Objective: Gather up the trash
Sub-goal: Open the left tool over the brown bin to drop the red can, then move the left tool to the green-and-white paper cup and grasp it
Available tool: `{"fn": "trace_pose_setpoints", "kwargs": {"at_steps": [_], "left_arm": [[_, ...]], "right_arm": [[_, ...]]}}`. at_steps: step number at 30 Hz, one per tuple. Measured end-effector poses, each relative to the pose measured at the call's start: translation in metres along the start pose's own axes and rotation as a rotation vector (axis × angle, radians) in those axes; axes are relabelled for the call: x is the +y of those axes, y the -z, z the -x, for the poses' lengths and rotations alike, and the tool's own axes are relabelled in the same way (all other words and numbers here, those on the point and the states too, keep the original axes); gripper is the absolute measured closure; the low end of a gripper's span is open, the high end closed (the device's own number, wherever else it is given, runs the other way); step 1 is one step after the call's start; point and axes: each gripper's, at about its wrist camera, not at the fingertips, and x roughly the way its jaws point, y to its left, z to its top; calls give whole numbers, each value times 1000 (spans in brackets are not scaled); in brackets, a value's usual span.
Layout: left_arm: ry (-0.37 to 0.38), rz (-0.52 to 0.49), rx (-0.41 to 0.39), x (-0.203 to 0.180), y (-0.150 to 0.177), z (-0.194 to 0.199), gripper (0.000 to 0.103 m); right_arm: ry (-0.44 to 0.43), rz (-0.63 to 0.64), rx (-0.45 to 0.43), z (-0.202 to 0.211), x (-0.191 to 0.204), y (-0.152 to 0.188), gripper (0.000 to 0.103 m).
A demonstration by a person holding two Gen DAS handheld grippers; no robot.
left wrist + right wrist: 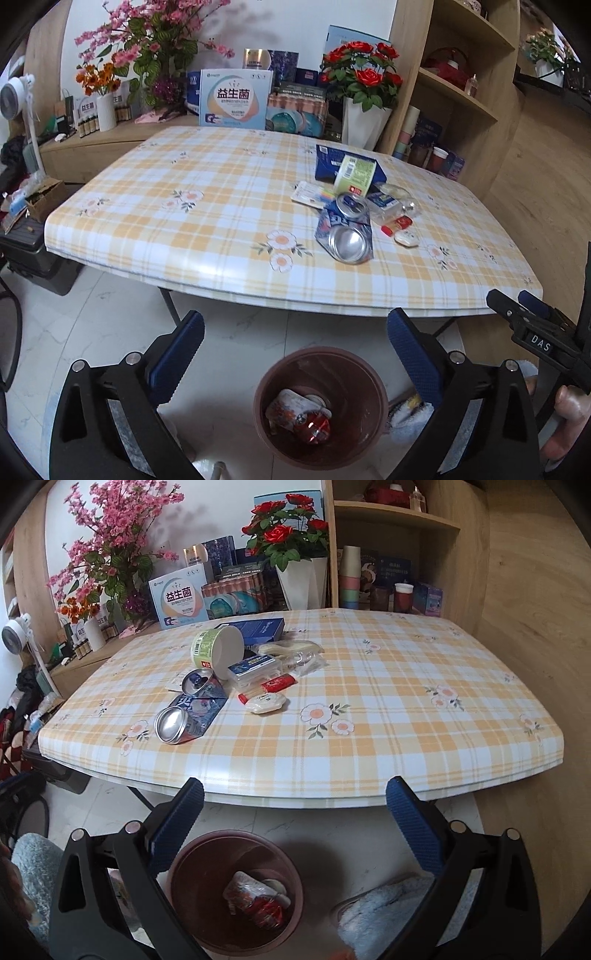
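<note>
On the floor in front of the table stands a brown bin [354, 384] [192, 878], with crumpled red and white wrappers [299, 413] [255, 897] at its bottom. My left gripper [295, 332] hangs open above the bin, nothing between its fingers. My right gripper [295, 794] is also open and empty over the bin. On the table lies a pile of trash: a crushed blue can [345, 229] [192, 712], a green paper cup [354, 175] [218, 648] on its side, a blue box [327, 162] [258, 629], a clear plastic box [384, 203] [255, 670] and a red sachet [400, 223] [279, 683].
The table [184, 229] [406, 709] wears a yellow plaid cloth with flowers. Behind it stand flower vases [365, 122] and product boxes [234, 99]. Wooden shelves [454, 92] rise at the right. A fluffy blue slipper [384, 908] lies beside the bin, and a white fan [14, 96] stands at the left.
</note>
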Motion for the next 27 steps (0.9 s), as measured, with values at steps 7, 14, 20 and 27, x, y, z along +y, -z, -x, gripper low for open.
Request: {"fn": "trace_pose_setpoints", "kwargs": {"at_steps": [7,14,20,27], "left_arm": [[0,-15,-24,4,-21,-7,6],[20,-42,-17,-5,-38,-21,6],[45,-59,-3,-16,-54,-36,6],[99,-99,20,-32,-87,-66,6]], "right_arm": [[18,8,25,-13,-8,-14,6],[-27,-30,41,-26,-19,-29,6],[-42,-32,50,-36,-24,-39,6],[-36,-38,94,-56,-34,-47,6]]}}
